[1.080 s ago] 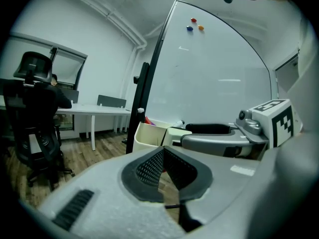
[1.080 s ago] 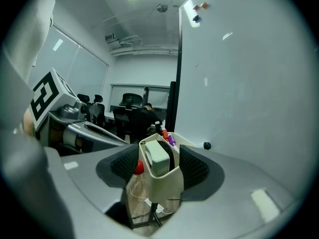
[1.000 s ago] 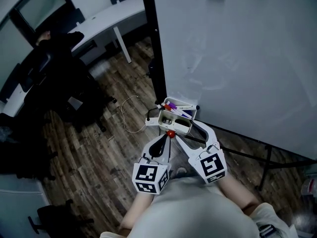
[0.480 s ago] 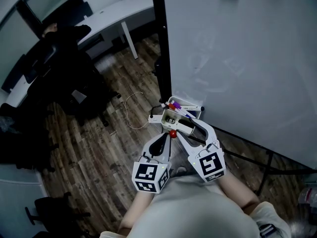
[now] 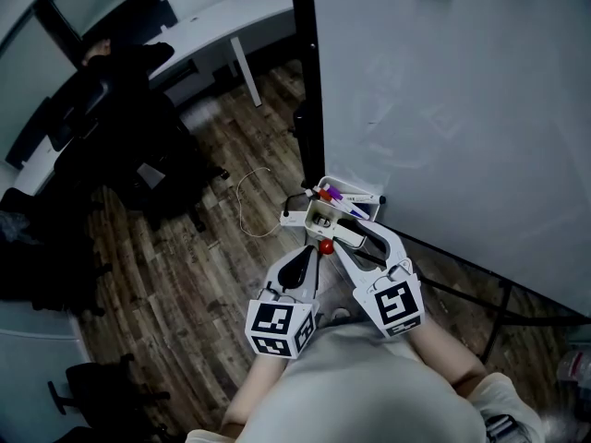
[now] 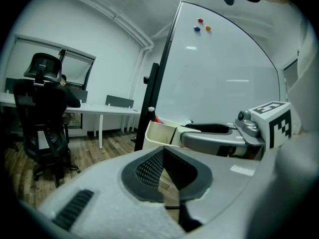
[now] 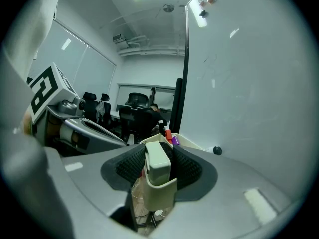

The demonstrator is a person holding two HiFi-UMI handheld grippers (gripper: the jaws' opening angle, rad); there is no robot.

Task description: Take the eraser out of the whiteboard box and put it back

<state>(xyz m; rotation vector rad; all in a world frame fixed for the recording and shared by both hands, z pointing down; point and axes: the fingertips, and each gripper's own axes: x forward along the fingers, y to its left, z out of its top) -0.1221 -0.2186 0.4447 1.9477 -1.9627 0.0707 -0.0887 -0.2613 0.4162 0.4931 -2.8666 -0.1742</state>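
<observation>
A cream whiteboard box [image 5: 297, 218] hangs at the whiteboard's lower left corner, with purple and red markers [image 5: 334, 196] in its far part. The pale eraser [image 7: 158, 169] stands upright in the box's near compartment [image 7: 159, 199]. My right gripper [image 7: 158, 158] reaches into that compartment, and its jaws have just been closing; both pads now press on the eraser's sides. In the head view the right gripper [image 5: 340, 230] sits over the box. My left gripper [image 5: 312, 253] hangs just short of the box, shut and empty, with its pads [image 6: 149, 169] meeting.
The whiteboard [image 5: 443, 109] fills the right, on a black frame post [image 5: 305, 81]. A white cable [image 5: 247, 212] lies on the wooden floor. A black office chair [image 5: 111, 146] and a white desk [image 5: 217, 26] stand to the left. A stand leg [image 5: 480, 295] crosses below the board.
The right gripper's jaws have narrowed around the eraser in the box. Both hands stay where they were; the head view has shifted slightly.
</observation>
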